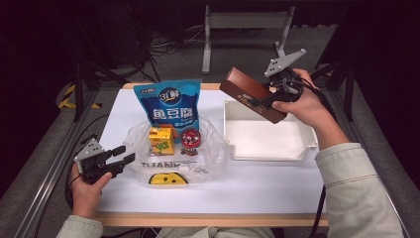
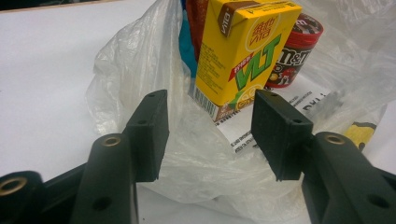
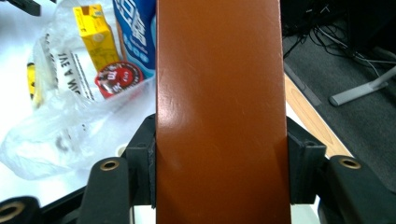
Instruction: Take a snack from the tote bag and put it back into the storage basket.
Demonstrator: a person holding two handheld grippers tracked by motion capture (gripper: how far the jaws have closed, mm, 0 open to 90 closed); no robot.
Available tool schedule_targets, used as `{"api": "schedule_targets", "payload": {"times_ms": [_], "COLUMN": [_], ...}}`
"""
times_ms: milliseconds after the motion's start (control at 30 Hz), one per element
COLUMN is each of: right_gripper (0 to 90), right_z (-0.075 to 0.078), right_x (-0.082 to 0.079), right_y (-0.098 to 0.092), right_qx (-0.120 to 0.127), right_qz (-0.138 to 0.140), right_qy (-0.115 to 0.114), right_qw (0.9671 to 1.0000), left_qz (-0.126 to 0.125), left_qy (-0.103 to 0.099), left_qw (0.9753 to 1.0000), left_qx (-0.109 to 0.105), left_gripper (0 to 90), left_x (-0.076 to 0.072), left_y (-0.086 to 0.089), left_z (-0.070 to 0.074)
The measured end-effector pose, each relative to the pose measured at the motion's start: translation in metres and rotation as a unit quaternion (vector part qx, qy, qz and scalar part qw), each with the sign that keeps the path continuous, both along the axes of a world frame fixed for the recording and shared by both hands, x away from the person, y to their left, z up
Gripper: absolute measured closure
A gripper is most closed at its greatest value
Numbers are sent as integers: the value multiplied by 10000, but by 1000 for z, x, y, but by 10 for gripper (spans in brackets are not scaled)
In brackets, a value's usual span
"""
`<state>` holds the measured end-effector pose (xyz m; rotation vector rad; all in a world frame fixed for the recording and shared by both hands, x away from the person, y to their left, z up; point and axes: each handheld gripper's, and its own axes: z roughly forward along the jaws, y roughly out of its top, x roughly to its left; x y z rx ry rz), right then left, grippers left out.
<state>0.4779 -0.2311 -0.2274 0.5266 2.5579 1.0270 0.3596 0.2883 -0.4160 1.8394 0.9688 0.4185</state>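
While the left gripper (image 1: 124,159) waits with jaws wide apart at the edge of the clear plastic bag (image 1: 215,153), the right gripper (image 1: 271,100) clamps a long brown box (image 1: 250,94) and holds it tilted in the air above the white tray (image 1: 270,153). Unpacking looks well under way; lowering the box into the tray and letting go seems next. A yellow VLT drink carton (image 2: 243,51), a red M&M's tub (image 2: 294,51) and a blue snack pouch (image 1: 170,103) remain in the bag.

Looks like a lab/test setup: white table (image 1: 257,191) w/ alu rails, dark curtained surrounds, loose cables (image 1: 166,47) on grey carpet, metal stand legs (image 1: 242,22) behind.
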Motion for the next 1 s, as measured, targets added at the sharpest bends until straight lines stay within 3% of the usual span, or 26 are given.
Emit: {"api": "schedule_targets", "payload": {"times_ms": [67, 333, 600, 1000], "right_gripper": [427, 427, 427, 426], "right_z": [-2, -9, -16, -34], "right_x": [2, 10, 18, 31], "right_y": [-3, -16, -25, -34], "right_qx": [-32, -54, -67, -44], "right_qz": [-46, -196, -302, -347], "right_qy": [1, 29, 81, 123], "right_qw": [10000, 9998, 9995, 9993], "left_qz": [2, -127, -260, -562], "left_qy": [-33, -7, 252, 147], "left_qw": [10000, 9999, 9993, 9983], "left_qx": [80, 44, 134, 18], "left_gripper": [462, 437, 431, 308], "left_x": [0, 1, 1, -3], "left_y": [1, 1, 4, 6], "left_z": [0, -1, -1, 0]}}
